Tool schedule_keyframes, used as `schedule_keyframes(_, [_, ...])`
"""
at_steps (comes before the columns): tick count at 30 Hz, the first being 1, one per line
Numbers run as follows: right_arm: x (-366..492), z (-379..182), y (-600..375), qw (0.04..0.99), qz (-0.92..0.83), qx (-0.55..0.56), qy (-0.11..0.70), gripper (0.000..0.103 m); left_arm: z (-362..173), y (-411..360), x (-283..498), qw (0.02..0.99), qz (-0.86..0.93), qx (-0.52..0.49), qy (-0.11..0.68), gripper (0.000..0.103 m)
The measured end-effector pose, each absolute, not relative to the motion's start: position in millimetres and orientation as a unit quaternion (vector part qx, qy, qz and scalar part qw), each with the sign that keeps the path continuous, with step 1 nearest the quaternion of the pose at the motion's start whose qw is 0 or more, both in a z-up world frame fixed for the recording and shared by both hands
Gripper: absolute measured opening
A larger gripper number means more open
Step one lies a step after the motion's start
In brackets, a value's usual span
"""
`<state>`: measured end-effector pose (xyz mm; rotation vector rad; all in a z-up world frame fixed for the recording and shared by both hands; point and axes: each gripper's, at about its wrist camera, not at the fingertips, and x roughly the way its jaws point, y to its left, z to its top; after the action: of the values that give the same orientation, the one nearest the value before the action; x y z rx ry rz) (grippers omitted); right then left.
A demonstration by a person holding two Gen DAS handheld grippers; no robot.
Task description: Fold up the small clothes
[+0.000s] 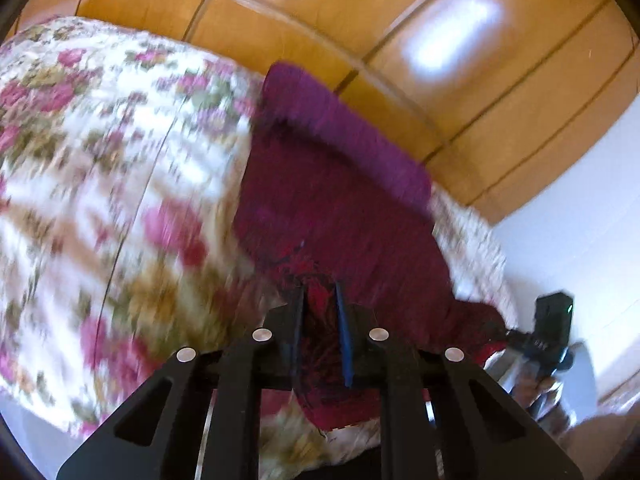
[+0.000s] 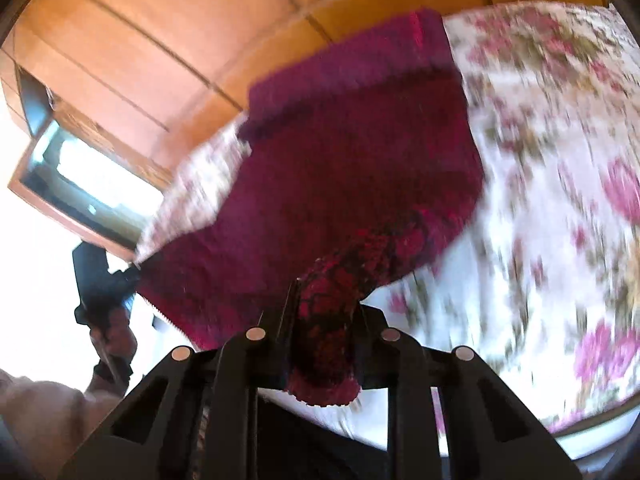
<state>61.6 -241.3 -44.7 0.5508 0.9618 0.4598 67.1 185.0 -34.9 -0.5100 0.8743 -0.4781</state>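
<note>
A dark red knitted garment (image 1: 340, 184) lies on a flowered bedspread (image 1: 100, 160), its thick folded band at the far end. My left gripper (image 1: 319, 288) is shut on the garment's near edge, with red cloth bunched between its fingers. In the right wrist view the same garment (image 2: 352, 152) stretches away from my right gripper (image 2: 326, 296), which is shut on a bunched near corner; a scalloped hem hangs below the jaws. Each gripper shows in the other's view: the right gripper (image 1: 552, 320) at the garment's right, the left gripper (image 2: 100, 280) at its left. Both views are blurred.
Behind the bed stands a wooden panelled wardrobe (image 1: 360, 20) (image 2: 140, 40). A white surface (image 1: 580, 200) lies beyond the bed's right side. A wood-framed bright opening (image 2: 80, 176) sits at the left. The flowered bedspread (image 2: 560, 160) spreads to the right of the garment.
</note>
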Motion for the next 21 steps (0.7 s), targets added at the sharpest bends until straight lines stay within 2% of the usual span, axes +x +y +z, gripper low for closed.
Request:
schedule_keyframes(5, [108.0,-39.7,-256.8,0.835,0.189,0.293,0.425,0.02,-22.9,169.9,121.9,0.857,-0.223,-0.232,0.402,0.013])
schedule_keyframes(14, [202.0,-71.3,-285.3,0.808,0.116,0.347,0.461,0.021,-45.7,143.5,234.7,0.855,-0.162,-0.213,0.445,0.013])
schedule_keyframes(16, [208.3,-77.1,-290.5,0.802,0.113,0.367,0.458,0.032,-51.6,148.5,251.7,0.85,-0.134,-0.232,0.453,0.015])
schedule_keyframes(17, [210.7,-78.8,-294.2,0.793,0.122,0.392,0.451,0.05,-54.2,156.3,257.8,0.837,-0.139,-0.264,0.458,0.028])
schedule_keyframes(18, [210.6,-77.1,-297.6,0.791,0.132,0.409,0.437,0.076,-55.3,164.5,260.8,0.828,-0.143,-0.292,0.457,0.043])
schedule_keyframes(20, [203.8,-65.9,-305.0,0.803,0.139,0.423,0.397,0.099,-53.6,186.5,257.6,0.825,-0.13,-0.339,0.434,0.049])
schedule_keyframes(21, [198.8,-59.5,-310.0,0.81,0.133,0.425,0.383,0.1,-51.7,194.3,254.0,0.827,-0.13,-0.34,0.428,0.049])
